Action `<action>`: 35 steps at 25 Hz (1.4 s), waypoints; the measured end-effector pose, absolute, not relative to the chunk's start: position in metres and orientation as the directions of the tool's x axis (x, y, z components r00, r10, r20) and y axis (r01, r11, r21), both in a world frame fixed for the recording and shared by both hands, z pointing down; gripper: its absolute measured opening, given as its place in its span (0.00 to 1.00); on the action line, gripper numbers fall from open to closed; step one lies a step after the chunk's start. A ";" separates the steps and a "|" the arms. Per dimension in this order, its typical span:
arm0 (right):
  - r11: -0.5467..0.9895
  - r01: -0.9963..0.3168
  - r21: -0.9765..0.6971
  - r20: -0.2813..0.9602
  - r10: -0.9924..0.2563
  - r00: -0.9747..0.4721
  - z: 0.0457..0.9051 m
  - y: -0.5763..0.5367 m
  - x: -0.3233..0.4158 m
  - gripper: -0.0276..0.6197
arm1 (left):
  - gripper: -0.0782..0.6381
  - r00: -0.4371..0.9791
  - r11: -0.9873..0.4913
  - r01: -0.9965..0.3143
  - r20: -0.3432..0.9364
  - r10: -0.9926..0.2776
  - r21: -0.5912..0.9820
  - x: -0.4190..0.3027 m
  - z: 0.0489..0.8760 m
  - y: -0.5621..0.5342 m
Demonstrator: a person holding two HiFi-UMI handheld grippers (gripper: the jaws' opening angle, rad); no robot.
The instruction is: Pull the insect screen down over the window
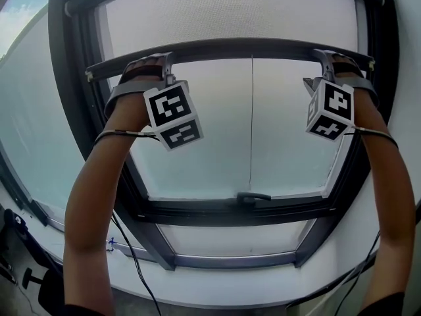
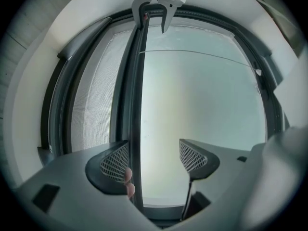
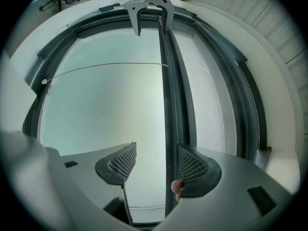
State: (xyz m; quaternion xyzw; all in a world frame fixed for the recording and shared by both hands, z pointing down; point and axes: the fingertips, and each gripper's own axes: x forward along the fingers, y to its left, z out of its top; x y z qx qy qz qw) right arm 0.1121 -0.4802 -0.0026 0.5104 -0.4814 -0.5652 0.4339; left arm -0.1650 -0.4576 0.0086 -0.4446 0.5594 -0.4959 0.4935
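Observation:
The insect screen's mesh (image 1: pixel 230 12) covers the top part of the window, and its dark bottom bar (image 1: pixel 250 47) runs across above the bare pane. My left gripper (image 1: pixel 161 61) is at the bar's left end and my right gripper (image 1: pixel 325 56) at its right end. In the left gripper view the bar (image 2: pixel 137 129) passes between the wide-apart jaws of the left gripper (image 2: pixel 154 160), close against the left jaw. In the right gripper view the bar (image 3: pixel 168 119) lies against the right jaw of the right gripper (image 3: pixel 159 165). Both grippers are open around the bar.
A thin pull cord (image 1: pixel 251 124) hangs from the bar down to the window handle (image 1: pixel 253 196) on the lower sash. The dark window frame (image 1: pixel 72 110) borders both sides. Below are a white sill (image 1: pixel 217 291), a black cable (image 1: pixel 131 255) and an office chair (image 1: pixel 33 282).

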 end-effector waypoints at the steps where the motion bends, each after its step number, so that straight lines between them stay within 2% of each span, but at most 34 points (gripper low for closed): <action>1: -0.155 -0.009 0.988 -0.155 -0.982 -0.106 -0.001 -0.479 0.112 0.44 | 0.57 -0.120 0.113 -0.004 -0.111 -0.987 -0.994 -0.165 0.011 -0.457; 6: -0.129 -0.007 0.992 -0.129 -0.987 -0.093 0.010 -0.476 0.115 0.44 | 0.57 -0.109 0.072 -0.019 -0.070 -0.992 -0.997 -0.161 0.025 -0.454; 14: -0.004 0.060 0.998 -0.001 -0.999 -0.055 0.053 -0.474 0.116 0.44 | 0.57 -0.080 -0.049 -0.024 0.051 -0.995 -0.999 -0.161 0.068 -0.449; 24: 0.015 0.033 0.999 0.018 -0.996 -0.088 0.082 -0.473 0.116 0.44 | 0.56 -0.082 -0.037 -0.004 0.037 -0.996 -0.999 -0.161 0.095 -0.447; 35: 0.068 -0.001 0.998 0.068 -0.992 -0.110 0.092 -0.463 0.113 0.44 | 0.56 -0.070 -0.047 -0.037 0.049 -0.996 -0.998 -0.161 0.106 -0.442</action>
